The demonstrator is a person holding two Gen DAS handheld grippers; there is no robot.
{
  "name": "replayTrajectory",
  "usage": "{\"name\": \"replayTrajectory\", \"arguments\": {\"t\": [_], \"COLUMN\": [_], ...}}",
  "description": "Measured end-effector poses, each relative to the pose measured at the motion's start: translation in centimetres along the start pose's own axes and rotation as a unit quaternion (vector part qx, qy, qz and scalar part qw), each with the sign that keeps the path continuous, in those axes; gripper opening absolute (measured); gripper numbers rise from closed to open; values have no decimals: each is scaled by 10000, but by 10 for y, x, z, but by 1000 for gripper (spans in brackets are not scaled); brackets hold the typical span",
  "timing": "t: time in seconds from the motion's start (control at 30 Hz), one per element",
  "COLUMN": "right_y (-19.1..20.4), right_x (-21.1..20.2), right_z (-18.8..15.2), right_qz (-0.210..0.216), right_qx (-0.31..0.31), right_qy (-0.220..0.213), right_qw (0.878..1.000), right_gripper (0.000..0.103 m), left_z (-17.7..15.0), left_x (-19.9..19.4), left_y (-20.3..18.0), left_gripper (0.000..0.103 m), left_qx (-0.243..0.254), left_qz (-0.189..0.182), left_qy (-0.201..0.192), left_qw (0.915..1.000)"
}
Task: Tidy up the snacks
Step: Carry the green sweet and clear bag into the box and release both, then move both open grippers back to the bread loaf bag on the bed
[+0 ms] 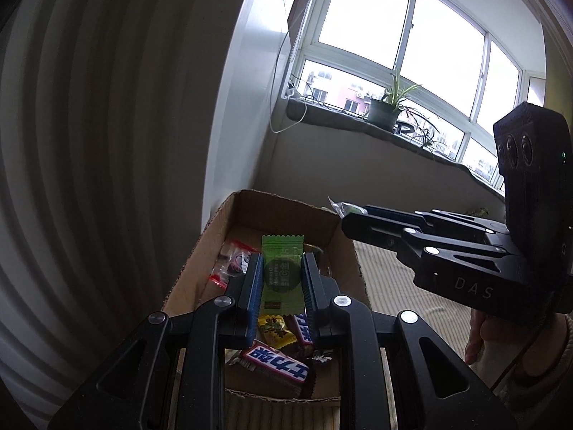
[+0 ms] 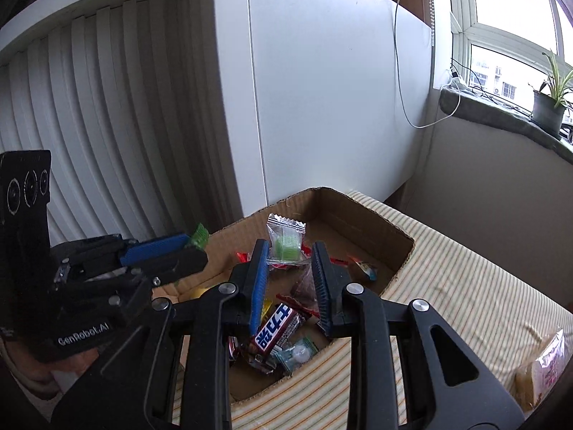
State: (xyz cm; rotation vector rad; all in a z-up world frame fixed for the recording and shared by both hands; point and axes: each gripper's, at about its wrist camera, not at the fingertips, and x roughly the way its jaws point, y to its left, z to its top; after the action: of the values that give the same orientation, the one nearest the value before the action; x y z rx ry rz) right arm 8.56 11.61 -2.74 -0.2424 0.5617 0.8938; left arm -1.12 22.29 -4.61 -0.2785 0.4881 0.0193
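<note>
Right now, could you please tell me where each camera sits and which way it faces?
Left wrist: behind the left tool, over the cardboard box, facing the window; it clamps a green packet; right tool visible.
Right wrist: behind the right tool, facing the wall; it pinches a clear sweet; left tool visible.
Shared: box, snack bar.

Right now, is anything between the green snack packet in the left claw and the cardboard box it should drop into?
Nothing visible. The left claw holds the green snack packet directly over the open cardboard box; only loose snacks lie below.

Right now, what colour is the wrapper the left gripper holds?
Green wrapper, clearest in the left wrist view.
</note>
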Motion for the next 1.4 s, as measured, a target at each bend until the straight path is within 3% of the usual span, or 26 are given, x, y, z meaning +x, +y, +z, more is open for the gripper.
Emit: {"name": "replayTrajectory", "arguments": {"t": [0.07,0.13,0.17,0.33,0.47,0.57,0.63,0.8,1.07,1.4], "right_y": [-1,-5,-7,-14,-20,-16,-11,-4,-20,-93], "right_x": [11,29,33,20,4,-6,-11,-23,-57,-132], "right_z": [1,-2,-5,-30,-48,-51,-49,-48,-65,-112], "right_qz": [19,42,14,-128,-205,-317,-281,-147,-468,-1065], "right_qx": [-20,23,88,274,538,505,523,536,595,1309], "right_qy": [18,296,323,379,373,259,168,57,-38,-340], "right_qw": [10000,9995,9994,9988,9976,9979,9981,9984,9971,9851], "right_gripper": [26,47,56,56,72,77,79,82,83,84], "left_z": [-3,-7,-9,-16,-14,-12,-12,0,8,9], "left_x": [6,7,5,-7,-13,-24,-33,-32,-27,-2], "left_y": [-1,-2,-2,8,16,18,16,0,-43,-135], "left_gripper": [26,63,69,71,71,72,78,78,78,79], "left_qx": [29,77,89,-56,-300,-428,-411,-280,27,677], "left_qz": [29,222,312,446,577,561,585,594,430,-197], "left_qy": [175,248,228,260,289,205,129,96,133,334], "left_qw": [9998,9994,9992,9986,9975,9973,9974,9978,9990,9970]}}
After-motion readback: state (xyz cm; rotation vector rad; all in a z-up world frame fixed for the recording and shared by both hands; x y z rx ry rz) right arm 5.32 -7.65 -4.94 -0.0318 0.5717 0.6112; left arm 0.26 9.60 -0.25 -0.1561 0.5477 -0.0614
